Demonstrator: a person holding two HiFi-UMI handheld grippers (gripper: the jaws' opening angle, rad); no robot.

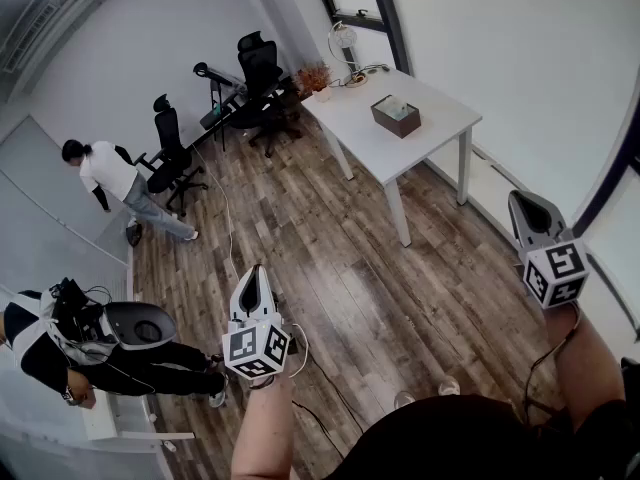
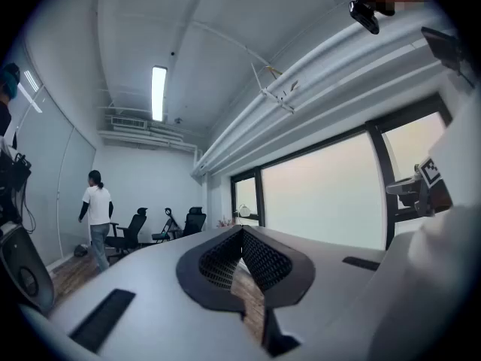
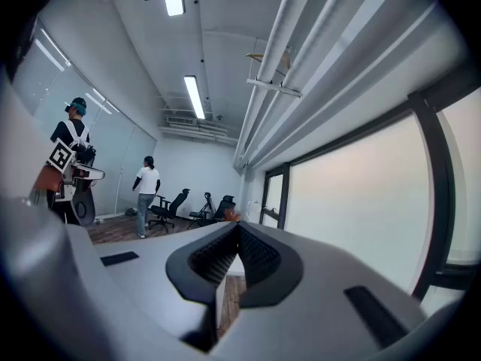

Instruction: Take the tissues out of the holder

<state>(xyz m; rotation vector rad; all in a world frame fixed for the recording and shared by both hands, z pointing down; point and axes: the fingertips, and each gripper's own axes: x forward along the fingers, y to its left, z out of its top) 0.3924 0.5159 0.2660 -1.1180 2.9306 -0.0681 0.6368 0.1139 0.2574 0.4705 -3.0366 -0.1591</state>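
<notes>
My left gripper (image 1: pixel 251 286) sits low in the centre of the head view, raised on my bare left forearm (image 1: pixel 265 433), its jaws pressed together with nothing between them. My right gripper (image 1: pixel 533 216) is at the right edge, above my right forearm (image 1: pixel 588 363), its jaws likewise closed and empty.

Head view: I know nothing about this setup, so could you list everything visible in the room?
Table: one, white, far right, beside the wall.
Tissue holder: one, brown, on the table.
Office chairs: two, black, far end of the room.
Plant: one, reddish, at the table's far end.
People: two, one in a white top at left, one in black and white at lower left.
Floor: brown wood planks.
Left gripper: one, white, lower centre, jaws shut, empty.
Right gripper: one, white, right edge, jaws shut, empty.
</notes>
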